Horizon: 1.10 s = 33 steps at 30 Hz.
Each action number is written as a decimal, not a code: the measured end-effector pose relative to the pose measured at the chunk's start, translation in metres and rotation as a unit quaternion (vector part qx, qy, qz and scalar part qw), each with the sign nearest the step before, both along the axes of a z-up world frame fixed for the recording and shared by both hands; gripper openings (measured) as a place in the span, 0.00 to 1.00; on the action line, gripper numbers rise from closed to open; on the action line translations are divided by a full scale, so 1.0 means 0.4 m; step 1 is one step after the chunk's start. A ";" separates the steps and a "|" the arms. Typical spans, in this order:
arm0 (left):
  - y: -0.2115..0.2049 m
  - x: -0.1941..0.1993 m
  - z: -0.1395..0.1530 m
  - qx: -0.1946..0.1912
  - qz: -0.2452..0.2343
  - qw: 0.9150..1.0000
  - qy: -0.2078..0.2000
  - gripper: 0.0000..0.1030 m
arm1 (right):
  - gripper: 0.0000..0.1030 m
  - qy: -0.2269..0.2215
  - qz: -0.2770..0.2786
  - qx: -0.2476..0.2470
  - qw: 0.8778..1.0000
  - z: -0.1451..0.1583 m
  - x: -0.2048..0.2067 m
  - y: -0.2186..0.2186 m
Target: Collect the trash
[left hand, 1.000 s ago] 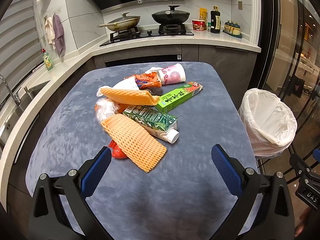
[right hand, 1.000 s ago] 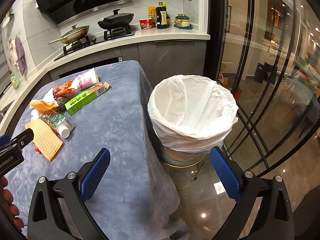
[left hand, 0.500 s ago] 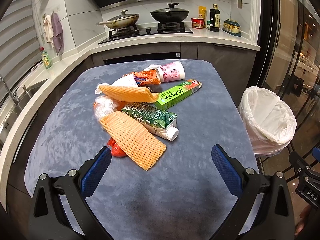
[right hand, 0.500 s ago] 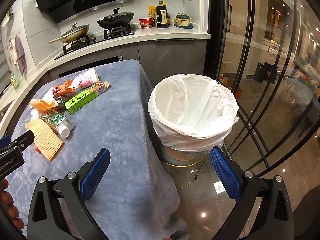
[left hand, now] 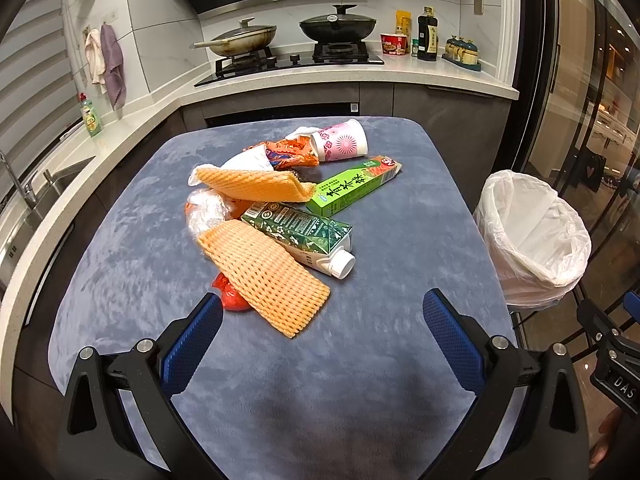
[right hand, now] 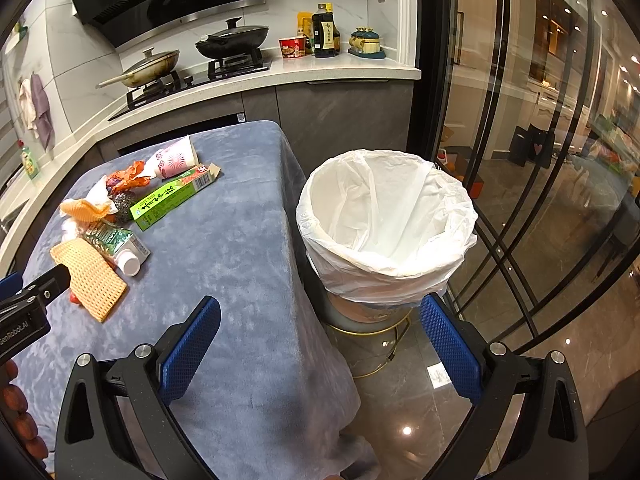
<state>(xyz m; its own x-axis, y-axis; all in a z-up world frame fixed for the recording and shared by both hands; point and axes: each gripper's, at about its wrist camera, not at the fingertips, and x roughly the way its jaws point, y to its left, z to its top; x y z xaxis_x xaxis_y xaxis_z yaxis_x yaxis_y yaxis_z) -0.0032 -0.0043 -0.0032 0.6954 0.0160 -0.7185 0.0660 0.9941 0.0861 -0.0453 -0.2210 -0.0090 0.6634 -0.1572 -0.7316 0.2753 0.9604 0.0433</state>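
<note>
Trash lies in a pile on the blue-grey table: an orange foam net, a second foam net, a dark green carton with a white cap, a light green box, a pink paper cup, an orange wrapper and a red item under the near net. My left gripper is open and empty, just short of the near net. My right gripper is open and empty, over the table's right edge near the white-lined bin.
The bin stands on the floor to the table's right. A kitchen counter with a stove and pans runs behind, a sink at left. Glass doors are at right.
The left gripper has moved a little forward toward the pile. The right gripper has barely moved. Both stay open.
</note>
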 end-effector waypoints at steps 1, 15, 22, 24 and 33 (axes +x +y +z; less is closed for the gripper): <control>0.001 0.000 0.000 -0.001 0.000 1.000 0.000 0.93 | 0.93 0.000 0.000 0.001 1.000 0.001 0.000 0.000; -0.001 -0.002 0.000 -0.001 0.000 1.000 0.002 0.93 | 0.93 0.000 0.000 -0.001 1.000 0.003 0.001 0.000; -0.003 -0.006 0.002 -0.002 0.000 1.000 0.003 0.93 | 0.93 -0.001 0.003 -0.003 1.000 0.008 0.003 0.004; -0.003 -0.007 0.002 -0.002 0.001 1.000 0.003 0.93 | 0.93 -0.002 0.004 -0.003 1.000 0.010 0.003 0.006; 0.010 -0.007 0.003 -0.004 0.003 1.000 0.004 0.93 | 0.93 -0.003 0.008 -0.004 1.000 0.019 0.009 0.015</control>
<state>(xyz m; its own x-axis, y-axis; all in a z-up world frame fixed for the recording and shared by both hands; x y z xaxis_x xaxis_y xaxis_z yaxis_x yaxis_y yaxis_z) -0.0059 -0.0002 -0.0022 0.6898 0.0142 -0.7239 0.0616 0.9950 0.0782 -0.0419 -0.2150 -0.0014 0.6705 -0.1532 -0.7259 0.2601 0.9649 0.0366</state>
